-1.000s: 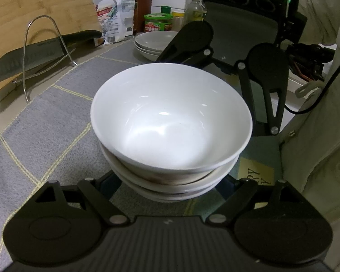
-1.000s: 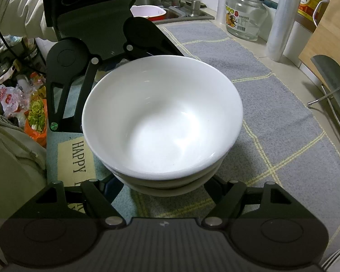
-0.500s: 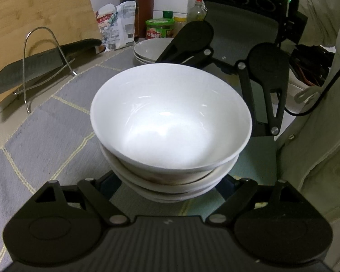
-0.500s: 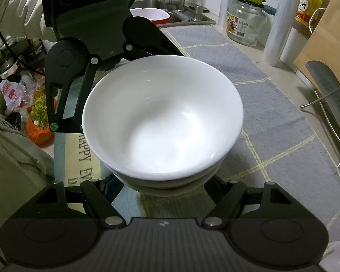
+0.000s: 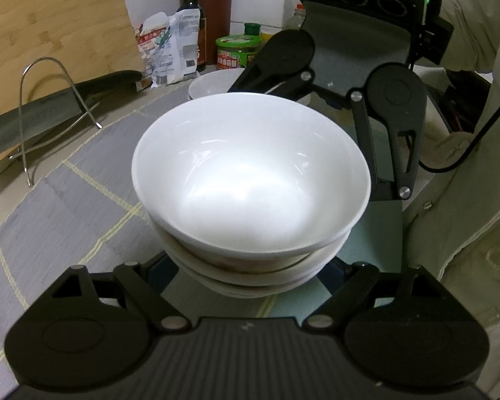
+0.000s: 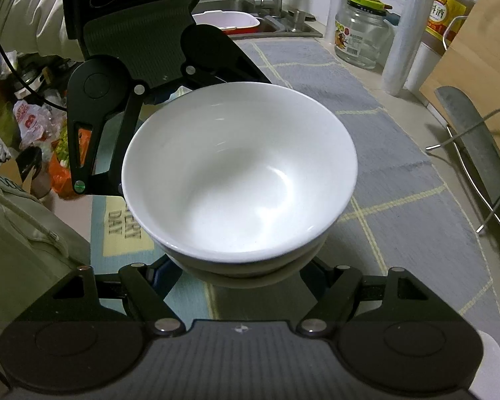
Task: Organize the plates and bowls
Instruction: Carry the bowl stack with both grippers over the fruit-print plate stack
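A: Bowls [image 5: 250, 196], three or so nested white ones, sit between the two grippers above the grey mat [image 5: 50, 206] — why carry them from both sides?

B: My guess is that a stack this wide is too much for one pair of fingers, so each tool braces a flank. Starting at the left edge of the mat, the knife [image 5: 50, 113] leans in its wire rack [image 5: 46, 100]; further on, at the far edge, the plates [image 5: 213, 83] wait, likely the destination

A: And the left gripper [image 5: 250, 283]?

B: It is spread wide with the stack's base lodged between its linkages; the fingertips are hidden under the bowls, so I can't tell whether they truly clamp

A: The right gripper [image 6: 246, 280]?

B: Same pose mirrored, wide apart, facing the other tool and pitched down; its grip is likewise hidden
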Demonstrator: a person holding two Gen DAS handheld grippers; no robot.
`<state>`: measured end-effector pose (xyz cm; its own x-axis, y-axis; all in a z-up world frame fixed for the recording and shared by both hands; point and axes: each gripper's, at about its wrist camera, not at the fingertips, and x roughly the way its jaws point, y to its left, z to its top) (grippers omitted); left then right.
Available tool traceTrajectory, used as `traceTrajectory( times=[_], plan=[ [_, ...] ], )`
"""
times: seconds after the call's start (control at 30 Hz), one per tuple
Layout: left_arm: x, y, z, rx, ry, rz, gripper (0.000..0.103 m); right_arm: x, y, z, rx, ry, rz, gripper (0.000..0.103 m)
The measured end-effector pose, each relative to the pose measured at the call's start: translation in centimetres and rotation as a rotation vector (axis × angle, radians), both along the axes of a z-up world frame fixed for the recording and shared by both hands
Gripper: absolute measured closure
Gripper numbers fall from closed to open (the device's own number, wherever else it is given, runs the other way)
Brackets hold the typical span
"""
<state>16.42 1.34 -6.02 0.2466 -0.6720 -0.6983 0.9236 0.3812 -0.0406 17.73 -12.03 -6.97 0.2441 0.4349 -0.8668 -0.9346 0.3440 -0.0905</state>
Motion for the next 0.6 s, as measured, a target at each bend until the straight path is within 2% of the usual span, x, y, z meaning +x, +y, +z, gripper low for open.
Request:
traceTrajectory(
  times=[0.33,0.6],
  plan=[
    [0.5,-3.9,0.9,-0.004,-0.007,-0.007,0.016,-0.2,-4.2,1.4,0.002,-0.014,-0.003,0.022],
    [1.4,-7.0,1.8,-0.005,-0.02,-0.052,0.016,0.1,-7.4,2.5,0.01,-0.038,-0.045,0.022]
  ],
)
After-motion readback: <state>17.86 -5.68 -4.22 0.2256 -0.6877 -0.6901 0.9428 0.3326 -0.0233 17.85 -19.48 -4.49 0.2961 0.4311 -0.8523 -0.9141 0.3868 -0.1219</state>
